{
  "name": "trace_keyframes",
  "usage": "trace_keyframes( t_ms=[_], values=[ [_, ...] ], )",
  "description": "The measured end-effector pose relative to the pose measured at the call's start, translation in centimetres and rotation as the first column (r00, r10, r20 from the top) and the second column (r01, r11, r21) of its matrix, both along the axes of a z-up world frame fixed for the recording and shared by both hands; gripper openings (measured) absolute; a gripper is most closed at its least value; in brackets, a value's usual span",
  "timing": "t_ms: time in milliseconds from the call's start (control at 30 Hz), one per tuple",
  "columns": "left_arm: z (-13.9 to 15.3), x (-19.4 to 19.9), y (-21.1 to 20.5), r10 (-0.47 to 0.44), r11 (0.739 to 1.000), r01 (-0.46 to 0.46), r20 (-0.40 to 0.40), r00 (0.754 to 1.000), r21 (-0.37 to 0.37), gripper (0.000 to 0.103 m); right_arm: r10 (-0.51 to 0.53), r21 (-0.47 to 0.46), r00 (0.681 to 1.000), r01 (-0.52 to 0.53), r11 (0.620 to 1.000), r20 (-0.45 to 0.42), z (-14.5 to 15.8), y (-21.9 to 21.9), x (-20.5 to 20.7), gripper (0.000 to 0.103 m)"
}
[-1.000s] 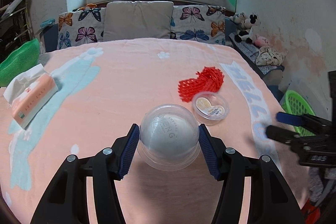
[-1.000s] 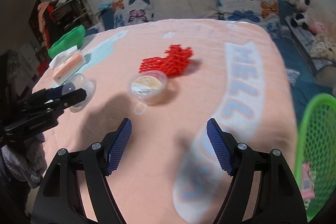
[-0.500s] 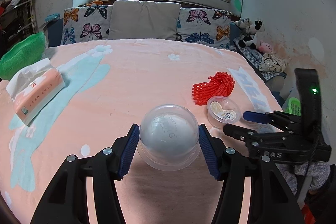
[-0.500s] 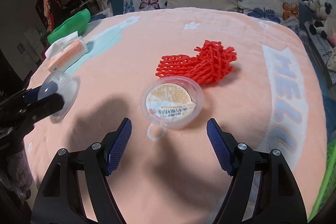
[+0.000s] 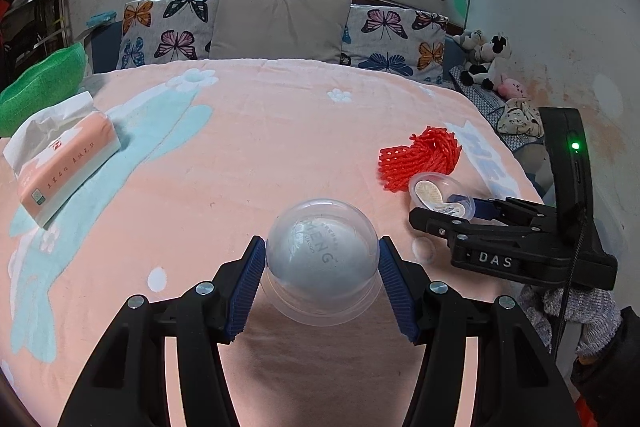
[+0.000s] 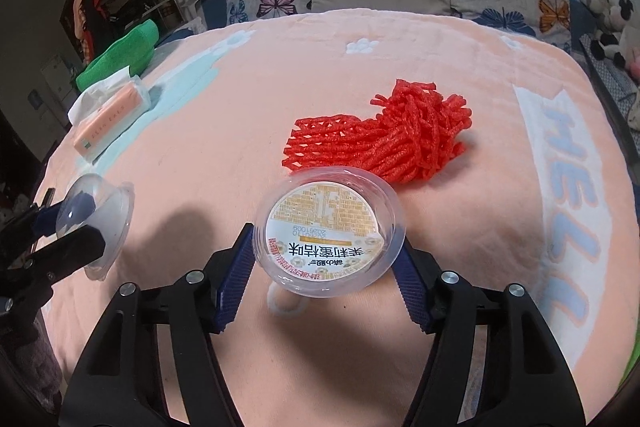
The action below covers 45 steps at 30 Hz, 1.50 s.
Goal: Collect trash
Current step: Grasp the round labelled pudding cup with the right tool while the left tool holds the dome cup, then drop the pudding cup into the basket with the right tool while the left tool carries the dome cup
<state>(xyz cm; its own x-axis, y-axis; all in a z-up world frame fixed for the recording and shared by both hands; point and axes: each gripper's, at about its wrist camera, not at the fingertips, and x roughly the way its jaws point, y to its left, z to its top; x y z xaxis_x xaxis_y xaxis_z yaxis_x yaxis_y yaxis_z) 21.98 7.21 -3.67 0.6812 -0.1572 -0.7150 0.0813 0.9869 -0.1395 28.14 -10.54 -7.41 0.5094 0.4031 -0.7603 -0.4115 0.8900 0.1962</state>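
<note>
My right jaws have just been closing, and in the right wrist view their blue pads now stand at the two sides of the round plastic cup [image 6: 330, 229] with the printed lid, touching its rim or very nearly; I judge the grip is only beginning. My right gripper [image 6: 326, 267] points down at the pink blanket [image 6: 240, 107], and the cup lies near me, just before the red foam net [image 6: 384, 143]. My left gripper [image 5: 322, 277] is already clamped on the clear dome lid [image 5: 322, 259], both pads pressing its sides.

To do this step well, I should close the right jaws slowly until the pads sit below the wide rim, because the smooth wall can slip upward. The blanket is soft, so I must not push down. A small white ring [image 6: 286, 303] lies partly under the cup's near edge, and I should not catch it. After lifting, I keep the cup level. The net remains to collect. The tissue pack [image 5: 64, 167], far left, seems no trash.
</note>
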Motion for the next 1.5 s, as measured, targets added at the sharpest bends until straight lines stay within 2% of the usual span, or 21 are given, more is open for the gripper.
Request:
trace_keyframes(
  t_ms=[500,833,967,1233,1400,1500],
  values=[
    [0.1,-0.3,-2.3,-0.041,0.999,0.041,-0.002,0.999,-0.011,0.056,-0.052,0.037,0.999,0.051,0.998,0.013,1.9,-4.8,-3.6,0.065],
    [0.2,-1.3,-8.6,-0.163,0.987,0.163,-0.004,0.987,-0.006,0.056,-0.186,0.057,0.982,0.184,0.981,0.037,3.7,-12.4,-8.5,0.065],
    [0.6,-1.6,-11.8,-0.222,0.975,0.222,-0.001,0.975,-0.017,0.056,-0.268,0.047,0.963,0.266,0.963,0.044,4.1,-17.0,-10.6,0.065],
    [1.8,-2.1,-18.9,-0.337,0.941,0.337,0.015,0.942,-0.018,0.056,-0.442,0.026,0.896,0.442,0.897,0.039,4.1,-26.5,-13.9,0.066],
    [2.4,-2.2,-22.5,-0.388,0.921,0.389,0.018,0.921,-0.022,0.056,-0.516,0.031,0.856,0.515,0.857,0.022,3.4,-30.7,-15.4,0.066],
    [2.7,-2.1,-24.6,-0.42,0.907,0.421,0.015,0.907,-0.02,0.056,-0.538,0.033,0.843,0.537,0.843,0.005,2.8,-32.2,-15.9,0.066]
  ],
)
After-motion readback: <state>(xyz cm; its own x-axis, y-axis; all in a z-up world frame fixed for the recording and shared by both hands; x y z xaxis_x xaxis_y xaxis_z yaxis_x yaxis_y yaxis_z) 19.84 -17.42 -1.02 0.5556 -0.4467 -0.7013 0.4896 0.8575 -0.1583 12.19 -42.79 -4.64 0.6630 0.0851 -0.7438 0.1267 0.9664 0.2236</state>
